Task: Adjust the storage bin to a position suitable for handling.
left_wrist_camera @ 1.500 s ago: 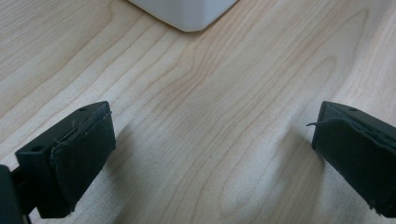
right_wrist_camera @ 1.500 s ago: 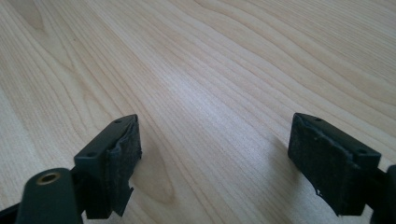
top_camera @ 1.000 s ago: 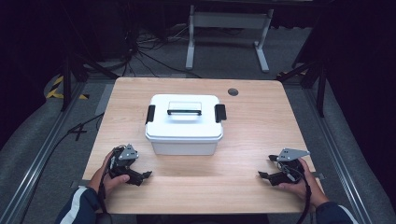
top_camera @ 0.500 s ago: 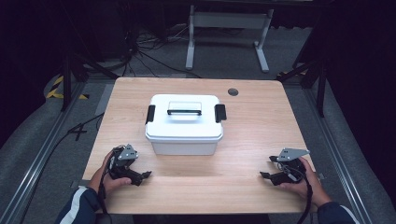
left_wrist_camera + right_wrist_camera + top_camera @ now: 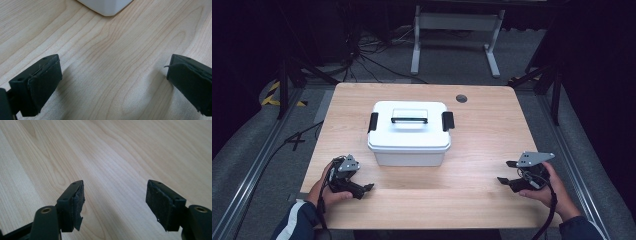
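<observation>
Mid-table: white lidded box, black latches at its two ends, long axis side to side | left gripper near its front-left corner, fingers apart, empty | right gripper well apart (farther), fingers apart, empty.

- the high view looks forward and down over the whole wooden table from far off.
- the left gripper view skims the tabletop close up, toward the white box.
- the right gripper view looks low across bare tabletop.
- all three views share the table.
</observation>
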`<state>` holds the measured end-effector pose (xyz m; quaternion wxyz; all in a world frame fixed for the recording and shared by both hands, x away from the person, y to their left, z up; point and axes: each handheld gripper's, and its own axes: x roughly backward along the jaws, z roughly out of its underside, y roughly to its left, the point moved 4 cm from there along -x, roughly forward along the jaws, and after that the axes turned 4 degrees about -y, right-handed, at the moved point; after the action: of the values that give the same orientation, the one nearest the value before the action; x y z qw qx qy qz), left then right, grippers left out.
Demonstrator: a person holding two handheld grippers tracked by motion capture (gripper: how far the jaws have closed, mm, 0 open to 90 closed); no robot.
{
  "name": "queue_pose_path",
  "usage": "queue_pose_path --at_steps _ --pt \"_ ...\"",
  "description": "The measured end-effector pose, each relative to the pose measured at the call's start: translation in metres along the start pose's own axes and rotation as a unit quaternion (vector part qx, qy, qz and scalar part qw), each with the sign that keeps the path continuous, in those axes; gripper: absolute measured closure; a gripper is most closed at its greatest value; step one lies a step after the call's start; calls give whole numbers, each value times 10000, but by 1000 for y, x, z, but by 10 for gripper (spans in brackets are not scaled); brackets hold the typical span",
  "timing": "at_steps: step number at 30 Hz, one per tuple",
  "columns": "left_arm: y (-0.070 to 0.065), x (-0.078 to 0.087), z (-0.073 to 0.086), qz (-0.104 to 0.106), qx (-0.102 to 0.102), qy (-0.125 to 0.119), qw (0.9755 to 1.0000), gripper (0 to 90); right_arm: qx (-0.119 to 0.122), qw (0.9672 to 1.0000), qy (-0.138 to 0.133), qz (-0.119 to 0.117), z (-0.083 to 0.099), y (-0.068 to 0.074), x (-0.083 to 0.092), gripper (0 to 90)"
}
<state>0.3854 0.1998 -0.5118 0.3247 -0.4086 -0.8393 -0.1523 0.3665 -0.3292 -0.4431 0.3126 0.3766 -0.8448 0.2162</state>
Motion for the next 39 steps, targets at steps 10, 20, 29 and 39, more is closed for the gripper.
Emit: queue_pose_path --at_steps 10,20,29,39 --pt "0 0 0 -4 30 -2 10000 3 324 9995 -29 58 -30 -9 17 340" --pt "0 0 0 -4 29 -2 10000 4 679 9976 116 85 -72 -12 28 357" --pt "0 0 0 -3 33 -3 10000 3 930 9955 136 77 -104 -11 28 358" --pt "-1 0 0 9 42 2 10000 4 1247 9917 293 79 -143 -12 13 354"
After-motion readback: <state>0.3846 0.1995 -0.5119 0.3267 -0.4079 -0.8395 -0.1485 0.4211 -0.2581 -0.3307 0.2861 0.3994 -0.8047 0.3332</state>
